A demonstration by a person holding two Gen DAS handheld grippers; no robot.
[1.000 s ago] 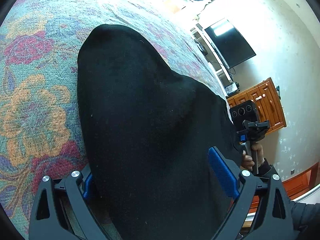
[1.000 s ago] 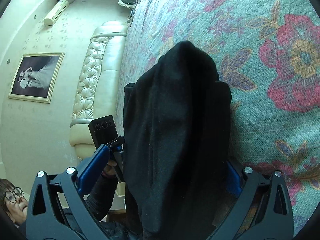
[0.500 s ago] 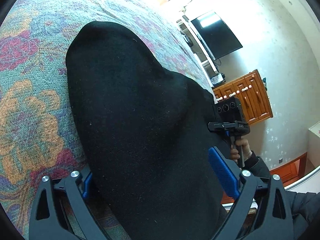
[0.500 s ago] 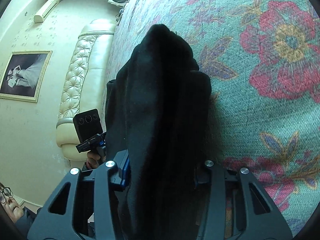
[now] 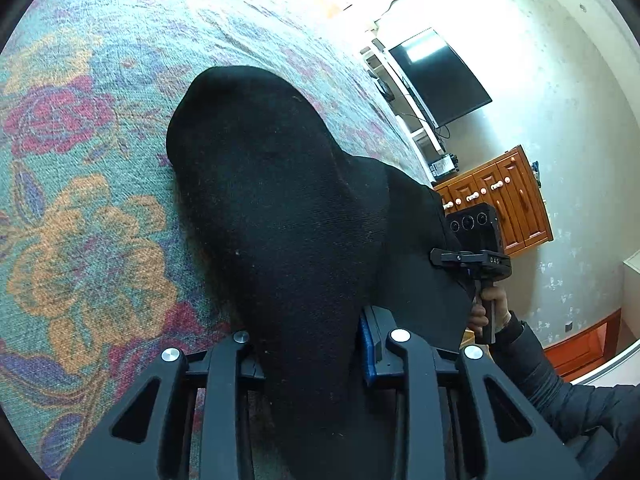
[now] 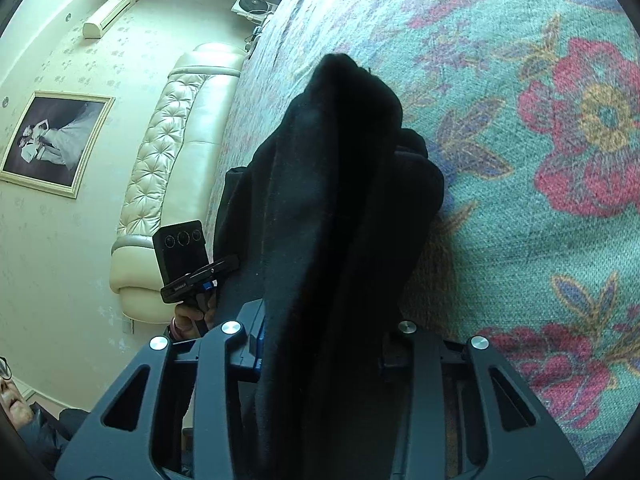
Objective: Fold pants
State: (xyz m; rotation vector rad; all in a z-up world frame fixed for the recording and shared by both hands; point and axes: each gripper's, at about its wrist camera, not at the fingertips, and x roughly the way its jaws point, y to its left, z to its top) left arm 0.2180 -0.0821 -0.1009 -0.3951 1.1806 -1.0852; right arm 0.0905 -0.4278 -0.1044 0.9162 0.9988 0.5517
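Note:
The black pants [image 5: 280,208] lie on a floral bedspread [image 5: 88,184], stretching away from both grippers. My left gripper [image 5: 308,344] is shut on the near edge of the pants; the cloth bulges up between its jaws and hides the fingertips. In the right wrist view the pants [image 6: 340,208] rise as a bunched dark ridge. My right gripper [image 6: 320,344] is shut on their near end. Each view shows the other gripper held by a hand at the pants' side: the right gripper [image 5: 476,256] and the left gripper [image 6: 188,264].
The bedspread [image 6: 540,160] covers a wide bed. A cream tufted headboard [image 6: 168,168] stands at one end. A wall TV [image 5: 440,76] and a wooden cabinet [image 5: 504,200] stand past the bed's far side. The person's sleeve [image 5: 560,384] is at the lower right.
Both grippers were open around the pants' edge one second ago. The right one closed on the cloth first, then the left one closed. The pants have bunched up higher between the jaws.

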